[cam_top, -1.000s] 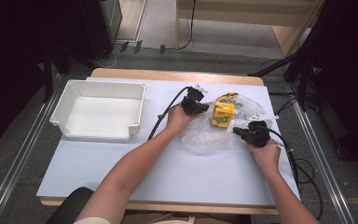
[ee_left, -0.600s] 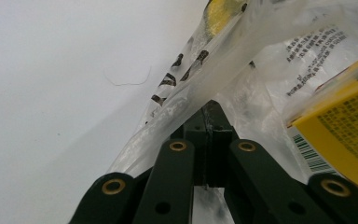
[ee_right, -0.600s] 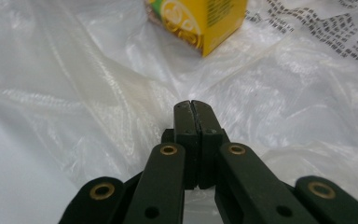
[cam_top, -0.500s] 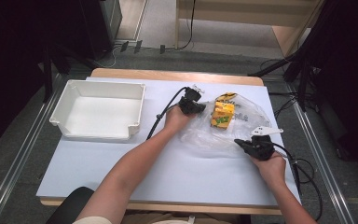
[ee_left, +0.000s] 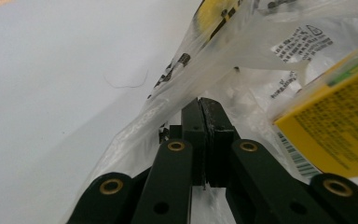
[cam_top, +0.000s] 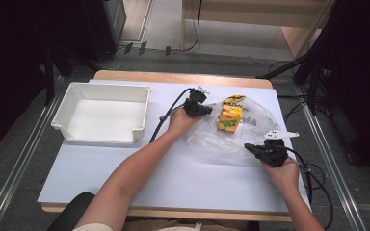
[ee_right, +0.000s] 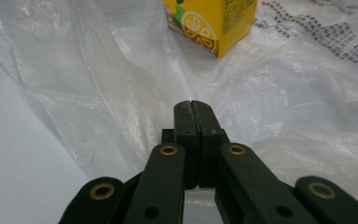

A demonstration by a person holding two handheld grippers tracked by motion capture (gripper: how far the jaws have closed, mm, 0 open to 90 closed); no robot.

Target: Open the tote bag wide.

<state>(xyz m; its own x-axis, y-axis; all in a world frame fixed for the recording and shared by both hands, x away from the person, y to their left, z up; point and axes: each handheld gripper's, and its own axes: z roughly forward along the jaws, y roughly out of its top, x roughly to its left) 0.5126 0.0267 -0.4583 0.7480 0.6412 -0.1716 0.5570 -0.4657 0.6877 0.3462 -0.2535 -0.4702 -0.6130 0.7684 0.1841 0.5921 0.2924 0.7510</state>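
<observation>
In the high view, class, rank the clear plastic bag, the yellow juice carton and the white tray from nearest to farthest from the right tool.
1. Clear plastic bag: right at the right tool, spreading to its left.
2. Yellow juice carton: inside the bag, farther up the table.
3. White tray: far left of the table.

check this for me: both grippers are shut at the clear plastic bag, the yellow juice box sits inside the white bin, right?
Not quite. The yellow juice box is not in the white bin; the high view shows it at the clear plastic bag, to the right of the bin. The rest holds: the left gripper and the right gripper are both shut at the bag.
</observation>
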